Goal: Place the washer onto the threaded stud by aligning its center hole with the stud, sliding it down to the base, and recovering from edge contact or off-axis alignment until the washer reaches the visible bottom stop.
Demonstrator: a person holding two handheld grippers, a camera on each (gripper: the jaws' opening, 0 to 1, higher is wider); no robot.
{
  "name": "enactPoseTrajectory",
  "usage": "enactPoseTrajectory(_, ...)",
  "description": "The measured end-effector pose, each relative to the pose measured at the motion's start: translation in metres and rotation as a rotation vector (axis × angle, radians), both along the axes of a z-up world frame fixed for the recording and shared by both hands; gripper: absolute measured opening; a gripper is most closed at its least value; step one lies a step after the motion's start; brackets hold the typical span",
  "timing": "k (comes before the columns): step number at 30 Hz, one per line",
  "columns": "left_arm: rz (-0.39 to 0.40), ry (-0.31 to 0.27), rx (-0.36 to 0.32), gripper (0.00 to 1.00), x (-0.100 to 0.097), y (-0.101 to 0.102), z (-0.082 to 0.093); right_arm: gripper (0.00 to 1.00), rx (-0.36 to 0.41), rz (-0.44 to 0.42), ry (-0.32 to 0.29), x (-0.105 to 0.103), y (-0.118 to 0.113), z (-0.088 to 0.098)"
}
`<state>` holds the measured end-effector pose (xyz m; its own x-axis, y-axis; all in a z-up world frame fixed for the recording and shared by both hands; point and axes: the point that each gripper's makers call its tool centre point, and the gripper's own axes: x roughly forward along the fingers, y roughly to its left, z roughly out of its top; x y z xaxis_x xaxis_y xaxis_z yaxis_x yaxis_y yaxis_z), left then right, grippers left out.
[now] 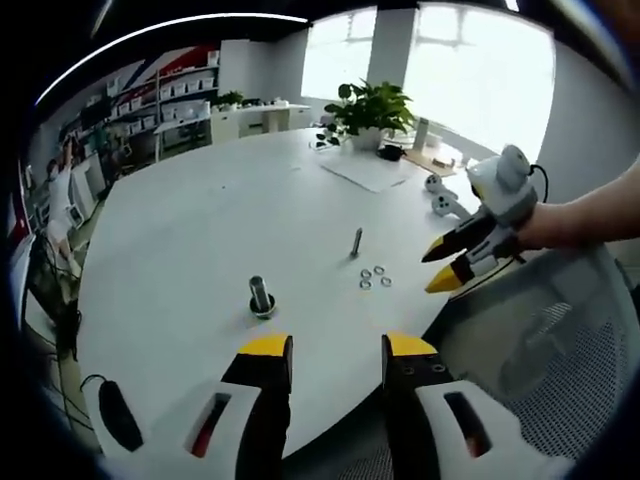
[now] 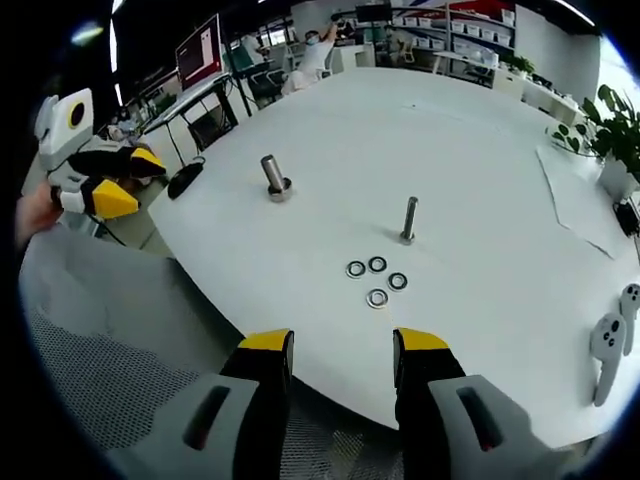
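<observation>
Both grippers hang off the edge of the white table (image 2: pixel 480 150) with jaws apart and nothing between them: the left gripper (image 1: pixel 335 350) low in the left gripper view, the right gripper (image 2: pixel 342 342) low in the right gripper view. Four washers (image 2: pixel 377 280) lie flat in a tight cluster on the table, just beside the thin upright stud (image 2: pixel 409 220). A thicker bolt (image 2: pixel 274 177) stands on its own base, well apart from them. Farther off sit a potted plant (image 1: pixel 370 112), a sheet of paper (image 1: pixel 368 170) and what look like two white controllers (image 2: pixel 612 340), though they are small and warped at the edge.
</observation>
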<state>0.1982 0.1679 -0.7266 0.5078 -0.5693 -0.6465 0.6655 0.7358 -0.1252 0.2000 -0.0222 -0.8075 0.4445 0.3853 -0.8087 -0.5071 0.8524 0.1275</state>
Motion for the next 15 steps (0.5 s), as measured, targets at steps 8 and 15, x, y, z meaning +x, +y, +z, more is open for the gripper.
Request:
enactPoseTrajectory(8, 0.005, 0.006, 0.005, 0.34, 0.0, 0.0012, -0.0015, 0.42, 0.003, -0.001, -0.005, 0.0011, 0.0006, 0.0007)
enactPoseTrajectory(15, 0.011, 0.002, 0.0, 0.34, 0.0023, 0.002, -0.0009, 0.42, 0.019, -0.009, -0.016, 0.0045, 0.0021, 0.005)
